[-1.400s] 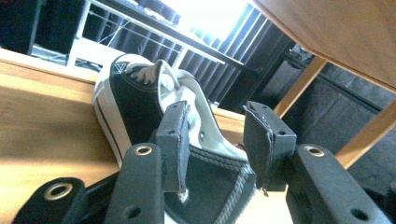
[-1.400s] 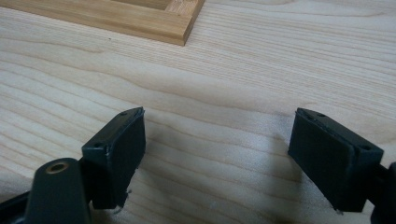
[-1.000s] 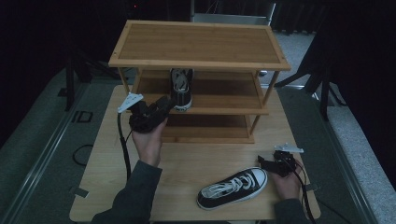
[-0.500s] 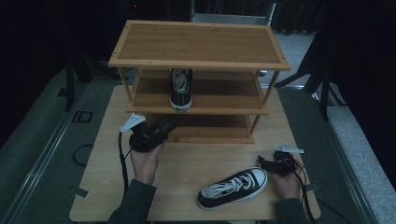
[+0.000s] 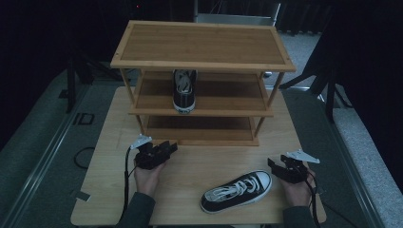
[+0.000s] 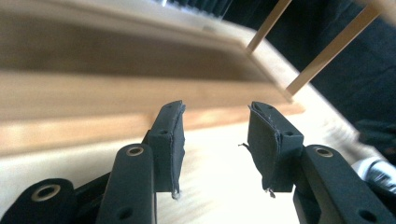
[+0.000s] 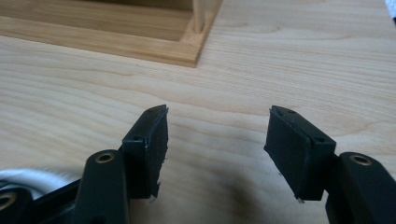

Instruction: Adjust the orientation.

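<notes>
Bamboo rack [image 5: 204, 52] far on worktop [image 5: 190, 166]; one sneaker [image 5: 184, 90] on middle shelf, another [image 5: 236, 191] near right. Left gripper [image 5: 164, 149] and right gripper [image 5: 275, 166]: jaws apart, empty

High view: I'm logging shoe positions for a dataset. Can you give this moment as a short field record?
rack: three-tier wooden shoe rack at the table's far side
shelved shoe: black sneaker on the middle shelf
loose shoe: black sneaker on the table, near the right gripper
left gripper: open, empty, before the rack's bottom shelf
right gripper: open, empty, beside the loose shoe
</notes>
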### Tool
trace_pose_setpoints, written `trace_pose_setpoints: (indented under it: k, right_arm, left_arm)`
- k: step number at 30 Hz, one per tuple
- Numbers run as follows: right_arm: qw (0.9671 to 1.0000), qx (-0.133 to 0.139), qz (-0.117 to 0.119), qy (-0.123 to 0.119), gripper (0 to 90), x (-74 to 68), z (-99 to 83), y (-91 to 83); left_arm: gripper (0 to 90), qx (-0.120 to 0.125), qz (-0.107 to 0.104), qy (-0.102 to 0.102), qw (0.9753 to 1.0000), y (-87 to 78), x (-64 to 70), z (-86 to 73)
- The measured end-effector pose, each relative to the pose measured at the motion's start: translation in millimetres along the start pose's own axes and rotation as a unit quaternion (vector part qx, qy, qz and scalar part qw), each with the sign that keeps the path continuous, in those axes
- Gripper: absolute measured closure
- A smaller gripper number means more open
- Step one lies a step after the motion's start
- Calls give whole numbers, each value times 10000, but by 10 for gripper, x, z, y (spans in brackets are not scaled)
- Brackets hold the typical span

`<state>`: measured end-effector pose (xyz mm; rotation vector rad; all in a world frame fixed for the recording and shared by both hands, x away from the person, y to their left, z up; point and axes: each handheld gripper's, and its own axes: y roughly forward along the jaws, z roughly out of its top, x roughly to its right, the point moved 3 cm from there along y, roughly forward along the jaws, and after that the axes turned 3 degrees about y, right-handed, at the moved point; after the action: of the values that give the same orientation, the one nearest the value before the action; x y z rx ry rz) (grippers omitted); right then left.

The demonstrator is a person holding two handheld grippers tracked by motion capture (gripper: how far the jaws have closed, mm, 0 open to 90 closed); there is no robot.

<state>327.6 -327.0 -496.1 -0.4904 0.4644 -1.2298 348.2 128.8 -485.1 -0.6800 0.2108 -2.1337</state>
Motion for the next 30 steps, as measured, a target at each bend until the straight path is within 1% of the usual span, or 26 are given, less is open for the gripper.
trace_pose_setpoints:
  k: [1,2,3,4,5,7,9,11,12,13,14,16,17,20,21,23,25,26,27,30]
  right_arm:
    - [10000,0,0,0,386,0,0,0]
    - [10000,57,31,-5,386,-14,-4,-44]
    - [9998,138,146,7,386,-36,-12,-132]
    - [9998,138,146,7,386,-36,-12,-132]
    - [9995,225,201,-10,386,-55,-19,-214]
    - [9992,283,262,-49,386,-83,-32,-284]
    - [9990,319,291,-64,385,-108,-40,-314]
    - [9982,372,423,-193,385,-191,-73,-401]
    - [9982,372,423,-193,385,-191,-73,-401]
    - [9977,363,482,-317,385,-243,-111,-447]
    - [9977,363,482,-317,385,-243,-111,-447]
    - [9971,317,522,-453,384,-308,-173,-519]
    - [9971,317,522,-453,384,-308,-173,-519]
    - [9953,289,743,-559,384,-354,-240,-590]
    - [9943,290,845,-581,372,-373,-266,-621]
    - [9932,262,955,-613,342,-403,-302,-657]
    - [9916,142,1075,-703,298,-437,-356,-668]
    - [9908,-16,1105,-782,272,-465,-419,-649]
    - [9908,-16,1105,-782,272,-465,-419,-649]
    - [9902,-154,1070,-888,262,-489,-458,-612]
  left_arm:
    - [564,-56,22,-30,10000,13,-25,-37]
    - [564,-85,40,-76,9999,24,-47,-68]
    - [564,-105,54,-115,9999,32,-63,-93]
    - [564,-135,74,-126,9998,38,-79,-113]
    - [564,-153,74,-173,9997,56,-104,-144]
    - [564,-167,73,-185,9997,64,-114,-156]
    - [564,-177,119,-184,9996,84,-136,-169]
    - [568,-182,128,-166,9996,106,-153,-178]
    - [568,-178,128,-148,9997,118,-163,-181]
    - [568,-177,155,-129,9996,129,-172,-186]
    - [568,-197,183,-133,9995,138,-189,-191]
    - [568,-219,205,-241,9993,154,-228,-199]
    - [568,-233,235,-253,9991,158,-247,-202]
    - [573,-262,281,-299,9988,162,-279,-205]
    - [576,-273,294,-300,9987,161,-283,-206]
    - [576,-279,307,-315,9986,164,-287,-208]
    - [575,-297,308,-308,9986,170,-285,-213]
    - [576,-310,320,-298,9986,181,-282,-219]
    - [575,-310,320,-298,9986,181,-282,-219]
    - [575,-328,338,-291,9985,185,-281,-222]
